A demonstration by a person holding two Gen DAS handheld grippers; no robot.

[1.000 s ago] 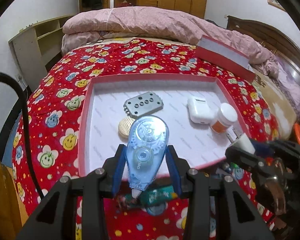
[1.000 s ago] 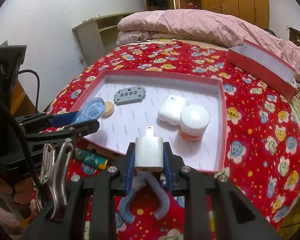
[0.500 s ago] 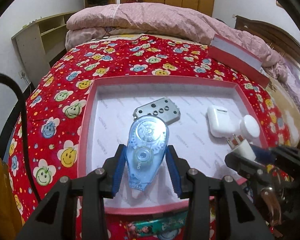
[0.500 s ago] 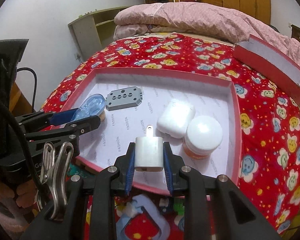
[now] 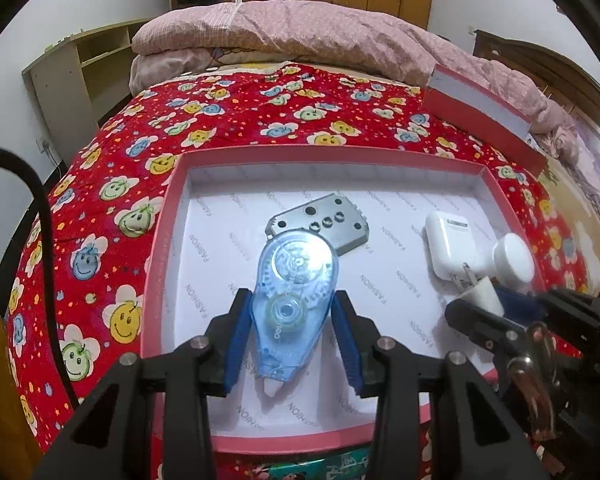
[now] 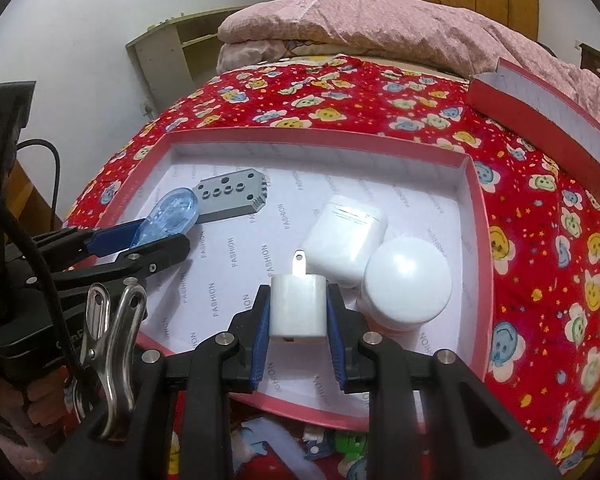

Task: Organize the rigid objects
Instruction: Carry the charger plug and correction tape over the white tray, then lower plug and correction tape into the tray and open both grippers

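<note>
The left gripper [image 5: 292,336] is clamped on a blue tape dispenser [image 5: 294,300], its blue pads pressing both sides, white tip pointing back toward the camera. It hangs over the near left part of the red tray [image 5: 160,264], which lies on a red flowered bedspread [image 5: 112,184]. The right gripper [image 6: 298,320] is clamped on a white charger [image 6: 297,306], prong forward, over the tray's near edge.

From the left view the dispenser covers the near corner of a grey plate [image 5: 324,226] with holes. Whether they touch cannot be told there. The right view shows the dispenser from the side, raised off the tray floor and just beside the plate's near left end.

A white earbud case [image 6: 346,238] and a white-capped jar [image 6: 406,282] sit together in the tray's right part. The right view shows the jar's orange base and the two touching. In the left view the charger and right gripper partly hide them.

Only the right view shows a steel clip [image 6: 112,344] on the left tool and small toys [image 6: 340,444] on the bedspread before the tray. Both views show a red lid [image 5: 480,120] farther back beside a pink quilt [image 5: 300,36].
</note>
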